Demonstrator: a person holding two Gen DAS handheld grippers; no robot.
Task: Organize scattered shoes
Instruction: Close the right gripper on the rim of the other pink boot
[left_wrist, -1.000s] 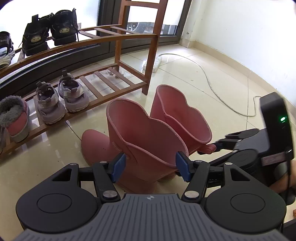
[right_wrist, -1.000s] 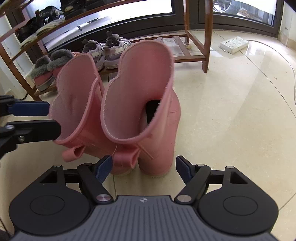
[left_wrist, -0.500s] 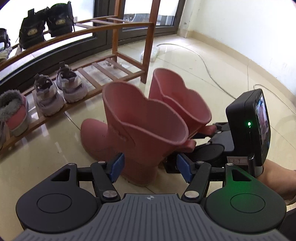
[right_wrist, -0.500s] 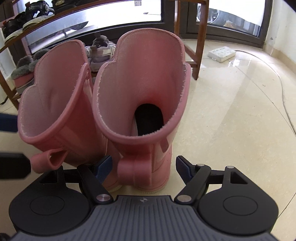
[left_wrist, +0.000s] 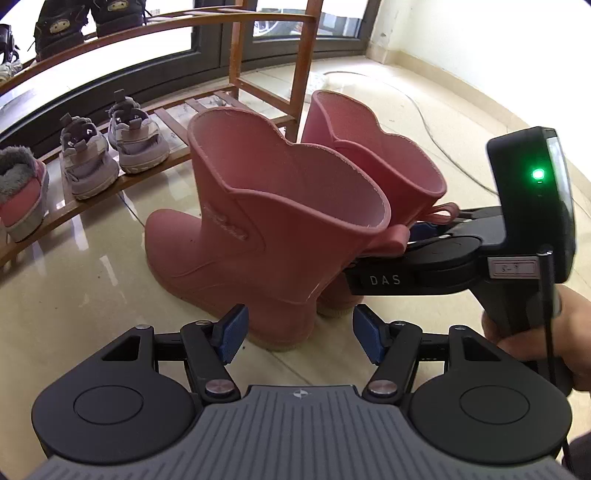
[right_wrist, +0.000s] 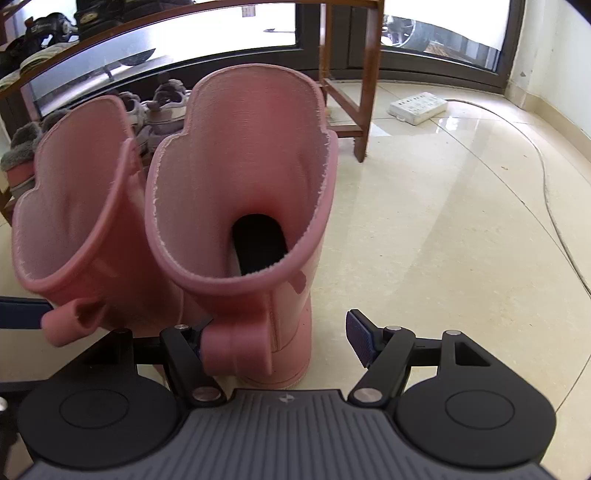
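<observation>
On the floor by the shoe rack (left_wrist: 258, 96): pink boots (left_wrist: 266, 229) upright, side by side.
Both grippers dropped closer; left gripper (left_wrist: 299, 332) gapes empty behind one heel, right gripper (right_wrist: 280, 339) is closing around the other boot's heel, not gripping yet, so pickup's next.

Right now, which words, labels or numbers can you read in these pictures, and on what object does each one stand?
"DAS": white letters on the right gripper body, in the left wrist view.
Raised script on the nearer pink rain boot: unreadable.
Small white label on the gripper's handle: too small to read.
Nothing else is legible.

Both wrist cameras look steeply down from close behind, sharing the pink boots (left_wrist: 266, 236) (right_wrist: 240, 206) and shoe rack (left_wrist: 258, 55) (right_wrist: 365, 96).
</observation>
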